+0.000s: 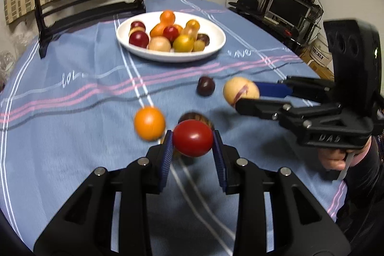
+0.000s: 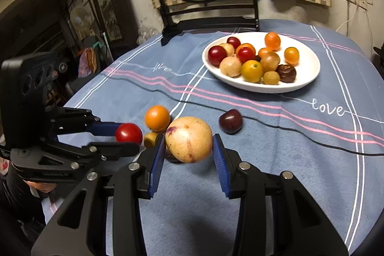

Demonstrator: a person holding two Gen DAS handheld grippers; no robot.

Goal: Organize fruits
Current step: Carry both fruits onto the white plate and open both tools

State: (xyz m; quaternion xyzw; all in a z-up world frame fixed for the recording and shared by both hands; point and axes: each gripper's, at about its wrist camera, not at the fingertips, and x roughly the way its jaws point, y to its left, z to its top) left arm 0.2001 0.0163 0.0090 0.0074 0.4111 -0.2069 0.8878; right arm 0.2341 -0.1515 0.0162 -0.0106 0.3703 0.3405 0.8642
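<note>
Left gripper (image 1: 192,144): blue pads clamped on a glossy round red fruit (image 1: 192,138), raised above the blue striped tablecloth (image 1: 72,112). Right gripper (image 2: 189,152): pads closed around a pale tan purple-streaked round fruit (image 2: 189,139), likewise lifted. On cloth: smooth orange fruit (image 1: 149,122), dark purple plum-like fruit (image 1: 205,86); beyond, white oval ceramic dish (image 1: 216,49) heaped with mixed fruits.

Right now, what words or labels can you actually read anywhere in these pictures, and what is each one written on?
"love": white stitched script on the blue tablecloth, right wrist view.
"lo...": the same script, blurred and cut short, on the tablecloth in the left wrist view.
Raised letters on the right hand-held gripper: too unclear to read.
Print on the white bucket: too small to read.
</note>
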